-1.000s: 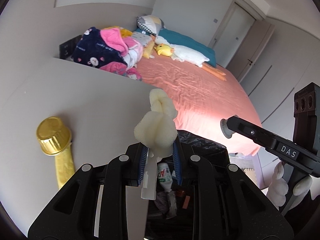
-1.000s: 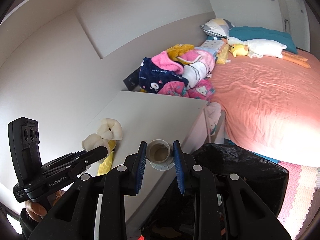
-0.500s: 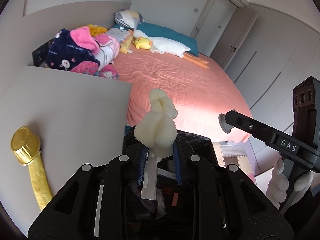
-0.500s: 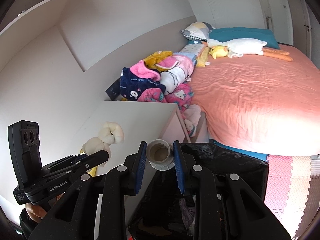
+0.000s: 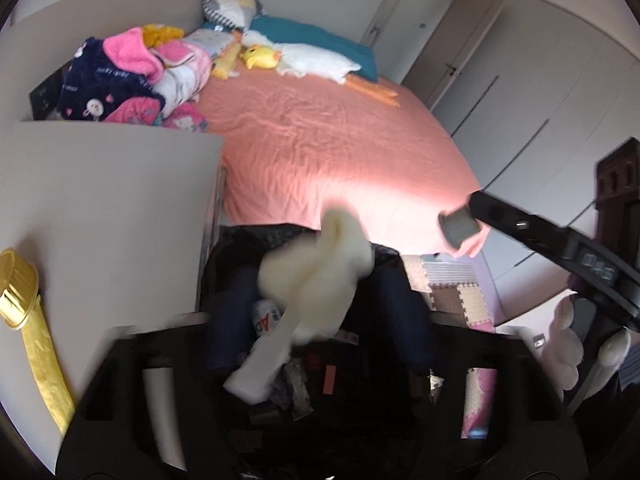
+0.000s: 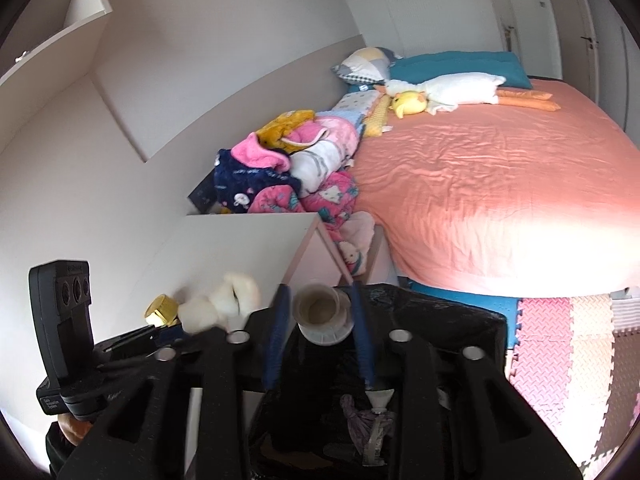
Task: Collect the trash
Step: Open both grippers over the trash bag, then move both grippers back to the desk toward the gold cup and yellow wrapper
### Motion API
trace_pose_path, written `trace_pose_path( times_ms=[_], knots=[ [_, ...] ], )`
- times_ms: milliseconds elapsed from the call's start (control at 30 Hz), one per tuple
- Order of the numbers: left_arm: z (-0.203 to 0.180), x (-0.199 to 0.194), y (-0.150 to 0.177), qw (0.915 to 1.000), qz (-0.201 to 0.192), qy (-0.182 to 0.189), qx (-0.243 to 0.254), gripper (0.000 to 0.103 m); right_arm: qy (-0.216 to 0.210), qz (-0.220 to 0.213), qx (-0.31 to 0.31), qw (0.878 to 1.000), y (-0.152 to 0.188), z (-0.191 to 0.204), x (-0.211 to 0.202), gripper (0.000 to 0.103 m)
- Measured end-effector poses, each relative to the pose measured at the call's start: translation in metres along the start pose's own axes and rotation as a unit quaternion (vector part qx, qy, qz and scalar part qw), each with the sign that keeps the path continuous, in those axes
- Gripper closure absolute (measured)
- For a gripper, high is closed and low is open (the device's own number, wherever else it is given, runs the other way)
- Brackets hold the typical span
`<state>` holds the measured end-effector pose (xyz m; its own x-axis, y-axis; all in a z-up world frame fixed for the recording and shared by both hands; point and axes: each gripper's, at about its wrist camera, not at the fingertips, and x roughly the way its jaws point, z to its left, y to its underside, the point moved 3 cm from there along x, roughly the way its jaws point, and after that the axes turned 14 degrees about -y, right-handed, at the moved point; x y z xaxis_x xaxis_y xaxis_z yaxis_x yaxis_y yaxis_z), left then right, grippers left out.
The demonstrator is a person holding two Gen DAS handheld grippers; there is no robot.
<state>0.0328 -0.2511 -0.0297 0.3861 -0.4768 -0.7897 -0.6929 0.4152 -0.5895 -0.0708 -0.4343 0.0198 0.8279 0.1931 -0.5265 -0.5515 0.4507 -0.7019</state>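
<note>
Left wrist view showed the biggest change from half a second earlier: the cream foam piece (image 5: 316, 280) with its white strip, then upright and pinched in the left gripper (image 5: 316, 344), now sat tilted and smeared by motion over the mouth of the black trash bag (image 5: 236, 256), and the blue pads looked spread wide apart, so the left gripper had apparently let go. I judged the foam was dropping into the bag, where a bottle and crumpled wrappers already lay, though blur left it unclear whether any pad still touched it. Right wrist view had the right gripper (image 6: 320, 316) closed on the small white cup (image 6: 320, 312), now over the near left part of the bag's rim rather than over the tabletop (image 6: 248, 248); its release seemed to come next. A gold foil cup (image 5: 18, 292) with a yellow strip remained on the tabletop at the left, still to be gathered. The bag's depths were dark, and the left gripper's body was blurred.
</note>
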Motion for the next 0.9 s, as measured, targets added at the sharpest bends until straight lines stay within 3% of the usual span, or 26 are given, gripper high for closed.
trace_pose_path(
  times_ms=[33, 100, 333, 900],
  knots=[
    [0.001, 0.000, 0.000, 1.0000, -0.006, -0.002, -0.004, 0.007, 0.009, -0.008, -0.001, 1.000, 0.000, 0.000, -0.003, 0.030],
    [0.001, 0.003, 0.000, 1.0000, -0.001, 0.004, -0.006, 0.007, 0.019, -0.021, -0.003, 1.000, -0.001, -0.001, -0.008, 0.027],
    [0.007, 0.004, 0.000, 0.9996, 0.003, 0.017, -0.024, 0.007, 0.018, -0.023, 0.010, 1.000, -0.003, -0.011, -0.011, 0.027],
    [0.027, -0.005, 0.006, 0.9993, -0.005, -0.004, -0.037, 0.007, -0.002, -0.002, -0.002, 1.000, -0.001, 0.007, 0.012, 0.027]
  ],
)
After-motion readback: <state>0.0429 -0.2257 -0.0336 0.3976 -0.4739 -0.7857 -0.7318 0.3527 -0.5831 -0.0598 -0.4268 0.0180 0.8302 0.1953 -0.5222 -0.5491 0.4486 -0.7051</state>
